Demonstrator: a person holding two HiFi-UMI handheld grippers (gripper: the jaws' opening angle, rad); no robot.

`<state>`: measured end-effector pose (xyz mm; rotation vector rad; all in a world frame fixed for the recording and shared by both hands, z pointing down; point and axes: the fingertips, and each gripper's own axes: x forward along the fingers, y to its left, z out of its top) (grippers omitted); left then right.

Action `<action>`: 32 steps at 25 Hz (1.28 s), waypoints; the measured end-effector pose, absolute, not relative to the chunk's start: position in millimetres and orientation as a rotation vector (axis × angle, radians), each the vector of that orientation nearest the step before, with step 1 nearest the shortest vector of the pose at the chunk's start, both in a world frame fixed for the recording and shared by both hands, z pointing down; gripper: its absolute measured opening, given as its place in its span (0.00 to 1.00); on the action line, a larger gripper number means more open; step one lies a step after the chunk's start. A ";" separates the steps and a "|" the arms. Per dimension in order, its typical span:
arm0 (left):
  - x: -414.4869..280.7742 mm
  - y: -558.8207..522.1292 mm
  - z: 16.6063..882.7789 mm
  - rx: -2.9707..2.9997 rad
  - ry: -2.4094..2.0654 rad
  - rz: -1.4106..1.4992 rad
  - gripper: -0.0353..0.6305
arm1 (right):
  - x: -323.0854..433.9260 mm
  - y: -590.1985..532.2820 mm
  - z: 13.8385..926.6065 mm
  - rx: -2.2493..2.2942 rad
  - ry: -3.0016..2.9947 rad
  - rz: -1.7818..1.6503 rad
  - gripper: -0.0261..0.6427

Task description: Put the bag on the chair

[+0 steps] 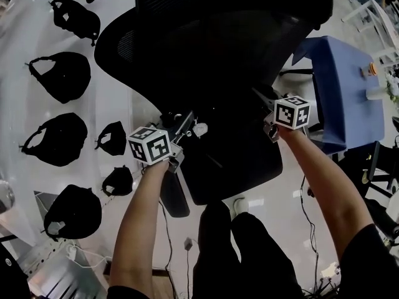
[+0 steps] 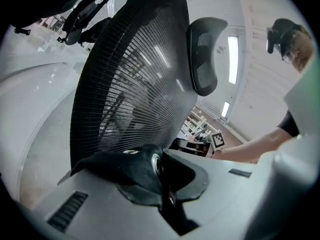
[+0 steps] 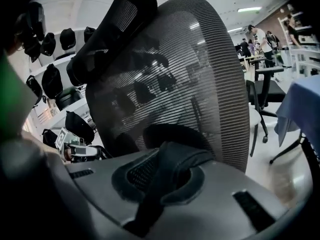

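Several spare bags (image 1: 59,76) lie along the white counter (image 1: 15,104), which only the head view shows. The left claw (image 2: 162,196) is clamped shut on the black bag (image 2: 132,169) beside a metal ring. The right claw (image 3: 152,199) pinches the bag's padded strap, over the chair (image 1: 249,167) seat.

Chair (image 1: 206,42) backrest cut by top edge, bag (image 2: 125,166) mostly hidden — black on black

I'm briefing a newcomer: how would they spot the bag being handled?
Find the black mesh chair in the middle of the head view. Over its seat is a black bag, gripped by the left tool and right tool. Unlike the black bags on the white surface to the left, it alone is held.
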<state>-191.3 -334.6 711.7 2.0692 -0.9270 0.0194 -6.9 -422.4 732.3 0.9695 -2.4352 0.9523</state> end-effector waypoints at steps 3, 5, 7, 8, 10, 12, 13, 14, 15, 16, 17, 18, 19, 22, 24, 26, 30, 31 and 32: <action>-194.6 -338.3 722.9 2.090 -0.950 0.067 0.09 | -8.2 -429.7 738.1 0.957 -2.441 0.906 0.06; -198.8 -341.4 728.4 2.094 -0.963 0.080 0.09 | -10.0 -432.9 740.9 0.954 -2.450 0.880 0.06; -201.3 -344.5 732.6 2.100 -0.973 0.094 0.09 | -11.3 -435.4 744.1 0.958 -2.453 0.877 0.06; -201.3 -345.6 734.5 2.105 -0.976 0.108 0.09 | -11.3 -436.2 746.0 0.960 -2.452 0.880 0.06; -200.1 -348.0 737.2 2.111 -0.980 0.126 0.09 | -9.8 -437.1 750.1 0.966 -2.447 0.884 0.06; -198.5 -351.5 738.6 2.121 -0.986 0.138 0.09 | -7.9 -438.8 753.1 0.980 -2.444 0.876 0.06; -197.5 -352.6 739.5 2.132 -0.995 0.153 0.09 | -7.3 -439.7 754.4 0.987 -2.442 0.869 0.06; -196.4 -352.4 740.8 2.147 -1.006 0.175 0.09 | -7.0 -439.9 755.8 0.993 -2.440 0.861 0.07; -195.2 -351.4 742.7 2.161 -1.018 0.199 0.09 | -6.8 -439.6 757.5 0.996 -2.437 0.855 0.07; -194.3 -350.6 744.7 2.171 -1.028 0.220 0.09 | -6.7 -439.5 759.0 0.996 -2.436 0.852 0.07; -193.7 -350.5 746.5 2.178 -1.035 0.234 0.09 | -6.6 -439.7 760.4 0.994 -2.436 0.852 0.07; -193.0 -350.7 748.1 2.181 -1.036 0.240 0.09 | -6.6 -440.0 761.6 0.991 -2.437 0.851 0.08; -191.9 -350.9 749.3 2.181 -1.032 0.241 0.09 | -6.5 -439.8 762.4 0.985 -2.437 0.847 0.09; -187.8 -349.3 749.6 2.173 -1.007 0.233 0.09 | -6.7 -435.6 760.3 0.971 -2.449 0.835 0.14; -190.3 -346.5 749.8 2.160 -1.023 0.252 0.12 | -8.0 -431.7 757.0 0.965 -2.458 0.859 0.17; -195.8 -340.6 752.6 2.129 -1.053 0.290 0.24 | -7.9 -425.9 753.5 0.955 -2.455 0.933 0.22; -198.0 -318.7 757.4 2.049 -1.053 0.311 0.36 | 1.7 -406.7 746.9 0.946 -2.420 1.070 0.40; -200.2 -313.6 758.1 2.026 -1.059 0.308 0.37 | 3.3 -401.4 745.4 0.937 -2.408 1.088 0.43; -204.5 -308.9 758.5 1.999 -1.075 0.302 0.40 | 4.6 -396.6 743.5 0.927 -2.395 1.099 0.46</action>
